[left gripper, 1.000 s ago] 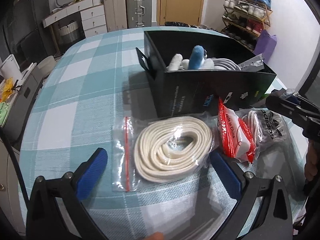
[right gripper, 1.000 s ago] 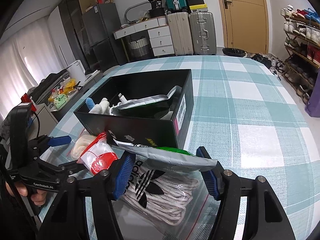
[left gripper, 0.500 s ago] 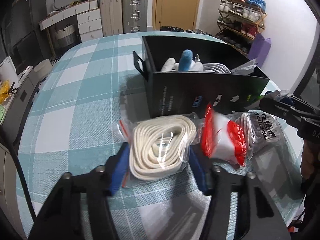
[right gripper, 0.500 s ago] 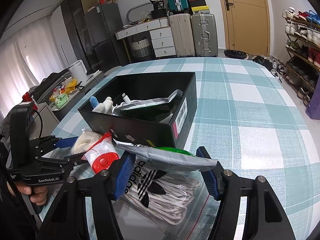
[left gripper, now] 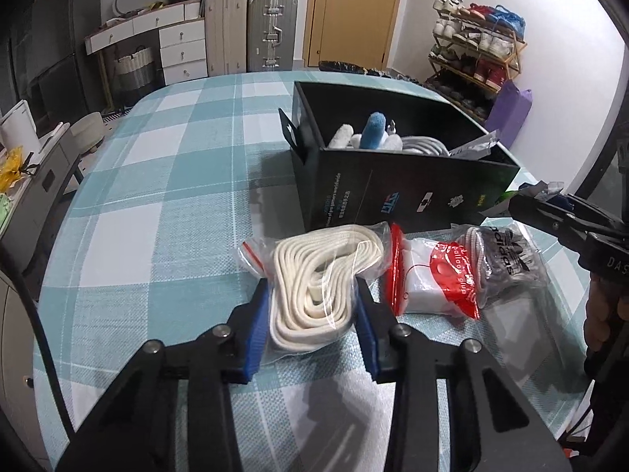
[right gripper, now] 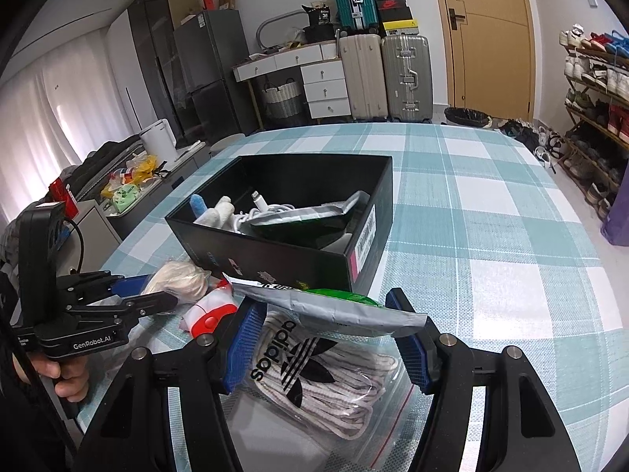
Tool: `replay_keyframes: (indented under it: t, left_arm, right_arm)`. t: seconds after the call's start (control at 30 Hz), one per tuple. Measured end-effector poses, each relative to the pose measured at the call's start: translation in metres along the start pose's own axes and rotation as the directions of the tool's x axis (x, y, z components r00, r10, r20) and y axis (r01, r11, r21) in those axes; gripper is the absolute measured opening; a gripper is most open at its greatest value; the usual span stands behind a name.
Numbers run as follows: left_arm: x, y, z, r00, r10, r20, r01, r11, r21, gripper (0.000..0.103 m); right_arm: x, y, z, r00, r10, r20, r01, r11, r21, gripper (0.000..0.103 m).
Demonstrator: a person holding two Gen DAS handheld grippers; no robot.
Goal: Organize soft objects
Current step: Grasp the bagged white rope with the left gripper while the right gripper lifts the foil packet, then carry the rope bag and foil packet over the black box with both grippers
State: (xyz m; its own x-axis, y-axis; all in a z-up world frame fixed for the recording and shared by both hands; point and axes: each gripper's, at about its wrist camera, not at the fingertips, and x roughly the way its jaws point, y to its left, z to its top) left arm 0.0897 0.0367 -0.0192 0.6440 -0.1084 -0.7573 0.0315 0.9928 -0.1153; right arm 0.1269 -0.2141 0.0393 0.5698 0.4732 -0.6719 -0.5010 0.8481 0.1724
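Note:
A clear zip bag of coiled white rope [left gripper: 318,275] lies on the checked tablecloth. My left gripper [left gripper: 312,322] is shut on it, with a blue pad on each side; it also shows in the right wrist view [right gripper: 129,295]. A red-and-white packet [left gripper: 428,279] and a bag of Adidas laces [left gripper: 499,259] lie to its right. My right gripper [right gripper: 330,338] is open over the Adidas bag [right gripper: 314,377], with a grey-green pouch [right gripper: 334,306] across its tips. The black box [left gripper: 401,181] holds soft toys and a white cable.
The black box [right gripper: 298,232] stands just behind the bags. The tablecloth [left gripper: 165,181] stretches bare to the left and far side. The table edge lies close on the right. Suitcases, drawers and a shoe rack stand beyond the table.
My left gripper has closed from wide open onto the rope bag, squeezing the coil narrower. My right gripper has stayed open over the Adidas bag.

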Motion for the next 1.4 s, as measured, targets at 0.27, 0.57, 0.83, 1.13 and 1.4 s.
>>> replay_keyframes:
  t: [0.27,0.57,0.83,1.13,1.4]
  left_arm:
    - [-0.026,0.004,0.003,0.997,-0.009,0.071,0.01,1.0,-0.02,0.038]
    - [-0.053,-0.001,0.014,0.986,-0.023,0.165,0.025,1.0,-0.011,0.038]
    - [-0.067,-0.008,0.024,0.976,-0.024,0.216,0.026,1.0,-0.006,0.038]
    - [-0.075,-0.014,0.042,0.968,-0.026,0.251,0.025,1.0,0.007,0.038]
    - [-0.071,-0.019,0.061,0.963,-0.026,0.268,0.027,1.0,0.003,0.038]
  right_arm:
    - [-0.017,0.009,0.0,0.999,0.007,0.039,-0.006,1.0,-0.025,0.064]
    - [-0.038,0.018,0.003,0.996,0.028,0.087,-0.024,0.999,-0.047,0.064]
    - [-0.052,0.026,0.01,0.992,0.039,0.118,-0.03,0.997,-0.073,0.064]
    - [-0.061,0.03,0.022,0.988,0.05,0.148,-0.037,0.995,-0.087,0.064]
    - [-0.064,0.032,0.038,0.982,0.058,0.181,-0.04,0.994,-0.098,0.064]
